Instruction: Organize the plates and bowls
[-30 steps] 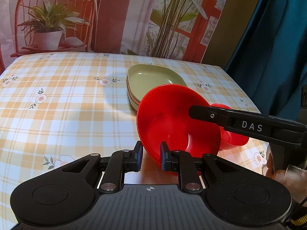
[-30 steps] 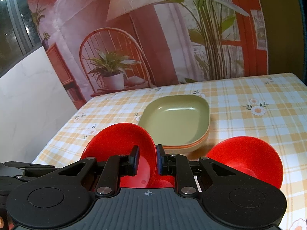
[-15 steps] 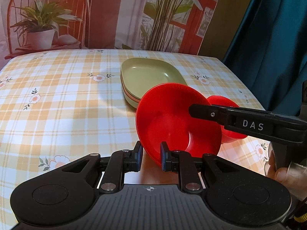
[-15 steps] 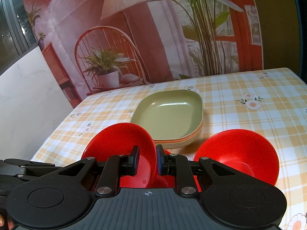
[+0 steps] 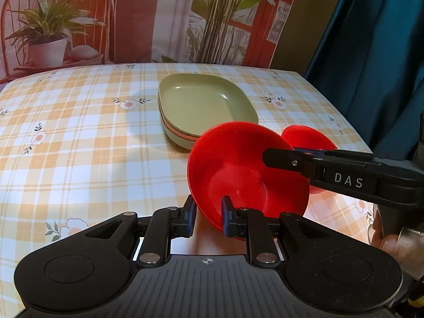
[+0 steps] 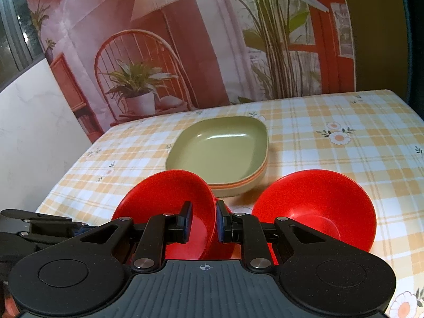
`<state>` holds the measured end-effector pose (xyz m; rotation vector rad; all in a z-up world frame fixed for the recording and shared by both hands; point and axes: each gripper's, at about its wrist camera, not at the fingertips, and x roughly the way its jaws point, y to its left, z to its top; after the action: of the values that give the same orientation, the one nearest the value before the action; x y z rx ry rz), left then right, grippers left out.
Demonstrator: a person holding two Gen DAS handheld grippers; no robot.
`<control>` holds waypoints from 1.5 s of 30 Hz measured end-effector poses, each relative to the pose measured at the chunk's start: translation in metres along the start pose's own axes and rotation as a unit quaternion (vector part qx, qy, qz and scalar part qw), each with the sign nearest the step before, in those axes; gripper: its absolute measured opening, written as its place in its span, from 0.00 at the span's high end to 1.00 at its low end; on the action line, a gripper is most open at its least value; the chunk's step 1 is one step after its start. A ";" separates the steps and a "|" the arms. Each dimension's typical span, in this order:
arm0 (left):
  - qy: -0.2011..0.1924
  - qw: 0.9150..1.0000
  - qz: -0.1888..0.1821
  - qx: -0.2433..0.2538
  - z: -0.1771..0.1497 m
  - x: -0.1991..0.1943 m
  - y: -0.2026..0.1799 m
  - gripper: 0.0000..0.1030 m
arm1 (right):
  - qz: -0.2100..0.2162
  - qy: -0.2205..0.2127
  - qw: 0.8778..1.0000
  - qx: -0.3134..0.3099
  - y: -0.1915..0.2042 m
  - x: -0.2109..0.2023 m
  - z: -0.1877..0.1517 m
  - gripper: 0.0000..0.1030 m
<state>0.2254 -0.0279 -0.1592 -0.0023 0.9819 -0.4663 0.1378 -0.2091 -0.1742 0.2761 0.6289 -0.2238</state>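
Both grippers clamped on the same red bowl [image 5: 246, 175] right now: left gripper [image 5: 208, 218] pinching the near rim at lower centre of its view, right gripper [image 6: 202, 222] pinching the opposite rim, its long black finger [image 5: 288, 159] reaching in from the right edge of the left view. Bowl lifted and tipped, clear of the checked tablecloth [image 5: 79, 137], sitting centre-right in the left view and lower centre in the right one.

Second red bowl [image 6: 315, 209] resting on the cloth, lower right of the right view, just beside the held one. Stack of green plates [image 6: 220, 148] already nested mid-frame, just behind both bowls.

Looks like the step in hand is nesting the held bowl into the other one. Tips for doing it well:

- level the bowl out first, tilted like that it would catch a rim going in
- centre it over the resting bowl before lowering, not coming in from the side
- careful with the plate stack, close enough to bump
- let go with one gripper before the other, otherwise two opposite pulls can flick a light plastic bowl
- whether one side grips more firmly, can't tell from here
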 end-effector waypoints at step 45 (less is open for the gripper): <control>-0.108 0.990 0.089 0.032 0.021 -0.026 -0.025 0.04 | -0.099 -0.060 0.987 -0.109 -0.007 -0.031 0.008 0.00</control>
<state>0.2201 -0.0450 -0.1213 0.0895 0.7466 -0.3254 0.1162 -0.2148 -0.1507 -0.0117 0.5555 -0.3573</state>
